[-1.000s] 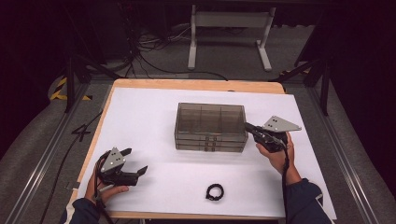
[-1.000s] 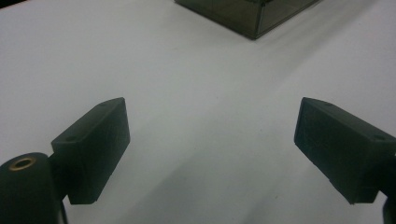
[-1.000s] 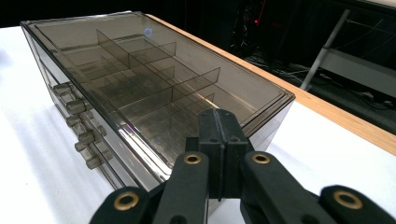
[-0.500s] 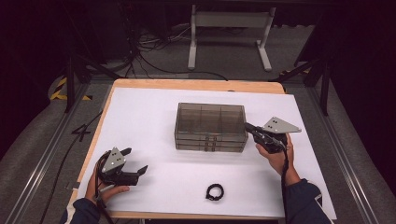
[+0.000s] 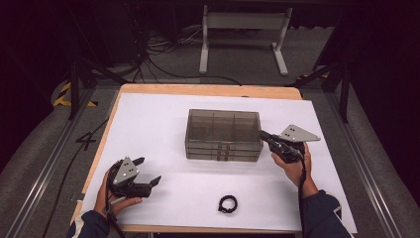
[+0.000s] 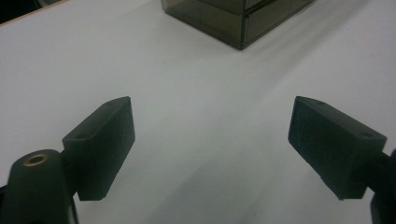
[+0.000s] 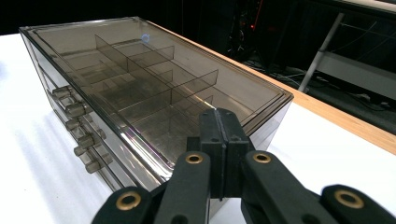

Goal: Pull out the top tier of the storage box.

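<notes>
Two grippers wait: the right gripper [image 5: 264, 135], jaws pressed together, sits just beside the drawer box's [image 5: 223, 134] right end, knobs toward its left. Left gripper [image 5: 147, 171], jaws wide apart, is far away, so right is nearer

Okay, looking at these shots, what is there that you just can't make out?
- Drawer box: whether the right claw, jaws shut, touches it; in the right gripper view its own jaws cover that spot.
- Drawer contents: the smoky walls hide them in the high view.
- Black ring: too small in the high view to tell what it is.
- Left claw: the box is cut off by the top edge of its view.
</notes>
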Tool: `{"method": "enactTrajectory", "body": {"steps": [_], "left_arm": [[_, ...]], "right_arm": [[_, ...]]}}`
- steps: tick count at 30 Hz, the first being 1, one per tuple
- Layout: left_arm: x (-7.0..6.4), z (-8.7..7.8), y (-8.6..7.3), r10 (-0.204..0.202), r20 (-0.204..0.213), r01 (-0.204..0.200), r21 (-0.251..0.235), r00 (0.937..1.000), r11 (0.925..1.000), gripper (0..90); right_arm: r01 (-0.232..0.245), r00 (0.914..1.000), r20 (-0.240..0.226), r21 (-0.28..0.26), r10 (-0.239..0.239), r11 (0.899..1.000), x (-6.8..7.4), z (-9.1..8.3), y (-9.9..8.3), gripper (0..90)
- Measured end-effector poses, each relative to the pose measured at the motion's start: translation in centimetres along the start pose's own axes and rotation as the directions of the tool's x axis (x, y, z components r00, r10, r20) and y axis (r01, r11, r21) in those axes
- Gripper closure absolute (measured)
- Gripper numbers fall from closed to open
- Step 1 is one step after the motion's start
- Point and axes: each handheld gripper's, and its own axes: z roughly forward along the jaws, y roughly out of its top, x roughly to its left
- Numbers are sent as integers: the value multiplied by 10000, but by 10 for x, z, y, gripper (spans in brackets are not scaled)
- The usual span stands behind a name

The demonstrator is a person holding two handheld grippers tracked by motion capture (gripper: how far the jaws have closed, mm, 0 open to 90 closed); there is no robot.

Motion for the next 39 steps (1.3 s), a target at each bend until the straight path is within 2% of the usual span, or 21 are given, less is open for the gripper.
{"method": "enactTrajectory", "body": {"steps": [10,18,20,28,39], "left_arm": [[-10,2,9,236,195,-233,-199,9995,9995,157],[-20,8,24,528,405,-512,-387,9978,9979,160],[-27,11,30,767,396,-745,-532,9963,9958,180],[-37,20,44,992,644,-947,-693,9930,9931,179],[-51,30,58,1576,871,-1510,-776,9836,9855,172]], "right_arm": [[-54,10000,-20,-7,54,10000,0,0,0,900],[-61,10000,-57,-7,61,10000,0,0,0,900],[-68,10000,-31,13,68,10000,0,0,0,900],[-114,9999,-94,-4,114,9999,0,-1,-1,900],[-41,9999,-145,9,41,10000,0,-1,0,900]]}}
